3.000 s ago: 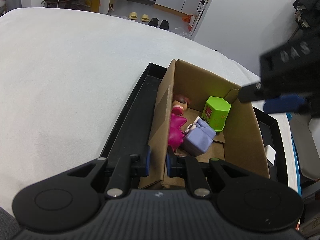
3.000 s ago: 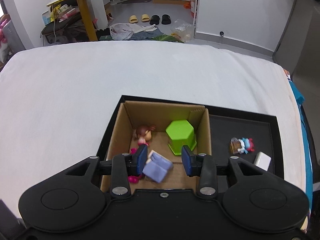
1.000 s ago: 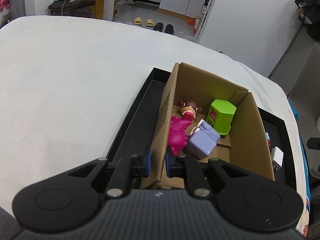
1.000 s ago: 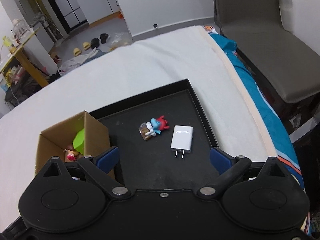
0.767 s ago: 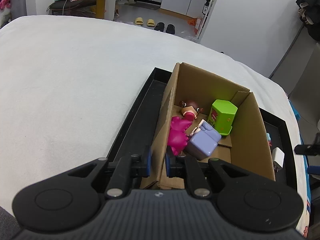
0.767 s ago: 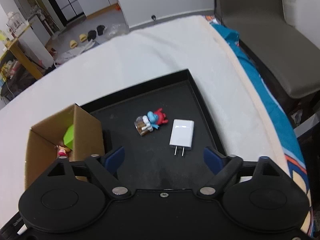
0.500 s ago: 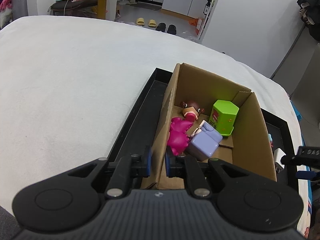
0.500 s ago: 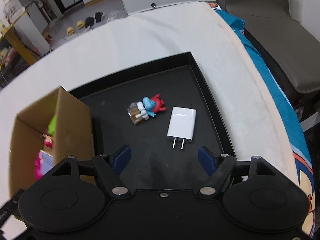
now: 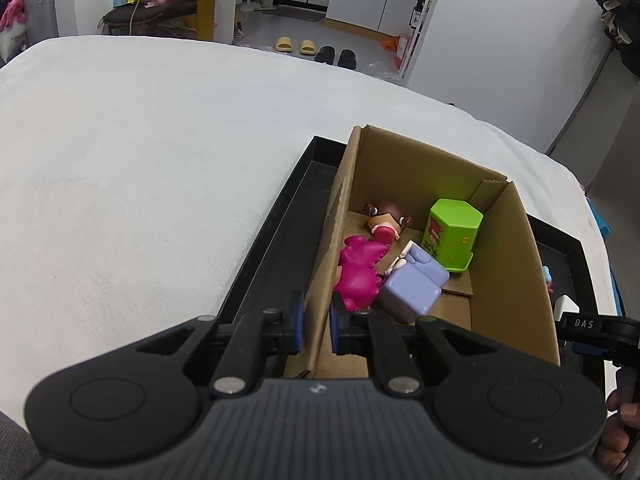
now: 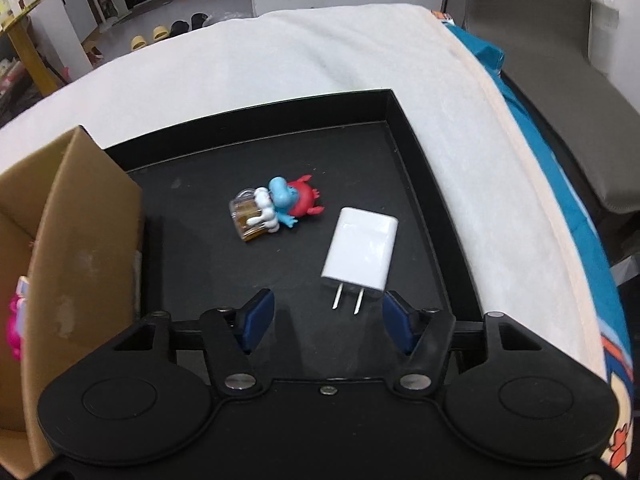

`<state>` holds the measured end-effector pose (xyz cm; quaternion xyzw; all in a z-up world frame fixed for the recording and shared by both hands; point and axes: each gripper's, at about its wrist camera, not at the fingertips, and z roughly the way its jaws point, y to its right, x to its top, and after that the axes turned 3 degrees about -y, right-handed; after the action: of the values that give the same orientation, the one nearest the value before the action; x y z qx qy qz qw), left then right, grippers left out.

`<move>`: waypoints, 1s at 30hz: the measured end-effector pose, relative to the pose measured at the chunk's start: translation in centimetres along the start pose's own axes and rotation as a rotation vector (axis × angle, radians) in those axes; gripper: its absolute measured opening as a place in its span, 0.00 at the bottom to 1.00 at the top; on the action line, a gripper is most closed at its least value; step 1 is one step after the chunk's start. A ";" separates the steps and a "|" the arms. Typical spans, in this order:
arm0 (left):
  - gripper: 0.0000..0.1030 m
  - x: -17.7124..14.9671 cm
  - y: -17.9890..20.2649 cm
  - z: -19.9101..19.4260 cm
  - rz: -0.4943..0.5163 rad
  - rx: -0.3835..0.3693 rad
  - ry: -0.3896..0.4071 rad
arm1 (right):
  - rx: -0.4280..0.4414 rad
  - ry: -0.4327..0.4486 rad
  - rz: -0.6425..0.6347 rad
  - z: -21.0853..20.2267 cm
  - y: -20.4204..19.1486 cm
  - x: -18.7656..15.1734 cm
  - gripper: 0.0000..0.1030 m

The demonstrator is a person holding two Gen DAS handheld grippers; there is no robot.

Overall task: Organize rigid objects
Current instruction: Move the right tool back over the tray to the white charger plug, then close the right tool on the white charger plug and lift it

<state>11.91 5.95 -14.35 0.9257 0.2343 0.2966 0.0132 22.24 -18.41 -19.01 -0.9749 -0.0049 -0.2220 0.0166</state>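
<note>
Between the spread right tongs (image 10: 327, 318), just ahead: white charger (image 10: 360, 255), prongs nearest, on black tray (image 10: 416, 168); toy figure (image 10: 276, 208) beyond-left. Left tongs (image 9: 316, 328) clenched on cardboard box (image 9: 332, 240) wall.

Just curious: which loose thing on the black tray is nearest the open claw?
The white plug-in charger; its prongs point between the pads, while the blue-and-red figurine lies farther off.

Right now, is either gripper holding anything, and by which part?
The left gripper pinches the cardboard box by its near left wall. The right gripper is open, holding nothing, near the white charger.
</note>
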 end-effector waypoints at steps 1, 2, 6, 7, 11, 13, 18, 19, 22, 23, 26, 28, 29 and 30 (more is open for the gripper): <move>0.12 0.0 0.0 0.1 0.001 0.002 0.000 | -0.003 -0.010 0.005 0.2 0.2 0.0 0.38; 0.12 0.0 0.0 0.1 0.001 0.002 0.000 | -0.004 -0.022 0.009 0.4 0.3 0.0 0.30; 0.11 0.0 -0.1 0.2 0.004 0.005 0.000 | 0.008 -0.033 0.021 0.2 0.8 -0.3 0.14; 0.12 0.0 0.0 0.2 0.004 0.006 0.001 | 0.013 -0.035 0.019 0.1 0.7 -0.4 0.14; 0.12 0.0 -0.5 0.2 0.004 0.000 0.001 | 0.018 -0.036 0.001 -0.6 0.3 -0.9 0.13; 0.12 0.0 -0.6 0.2 0.004 -0.002 0.001 | 0.015 -0.037 -0.004 -0.8 0.3 -1.0 0.13; 0.12 0.1 -1.0 0.2 0.003 -0.005 -0.001 | 0.006 -0.060 -0.021 -1.4 0.1 -1.3 0.13; 0.12 0.1 -1.2 0.1 0.004 -0.006 0.000 | 0.011 -0.072 -0.023 -1.4 0.1 -1.3 0.13; 0.12 0.1 -1.1 0.1 0.006 -0.008 0.001 | 0.041 -0.119 -0.013 -1.5 0.1 -1.4 0.13; 0.12 0.0 -0.5 0.2 0.006 -0.008 0.001 | 0.036 -0.125 -0.018 -1.6 0.0 -1.5 0.13; 0.12 0.0 -0.4 0.1 0.003 -0.013 -0.002 | 0.031 -0.147 -0.029 -1.9 -0.2 -1.4 0.13; 0.12 0.1 -0.5 0.1 0.001 -0.016 -0.004 | 0.028 -0.156 -0.032 -2.2 -0.3 -1.4 0.13; 0.12 0.1 -0.7 0.1 0.000 -0.018 -0.005 | 0.026 -0.161 -0.036 -2.3 -0.4 -1.4 0.13; 0.12 0.1 -0.7 0.1 0.001 -0.018 -0.005 | 0.024 -0.165 -0.040 -2.4 -0.5 -1.4 0.13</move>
<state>11.78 6.62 -14.47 0.9264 0.2312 0.2963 0.0222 19.95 -18.00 -17.45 -0.9893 -0.0282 -0.1409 0.0232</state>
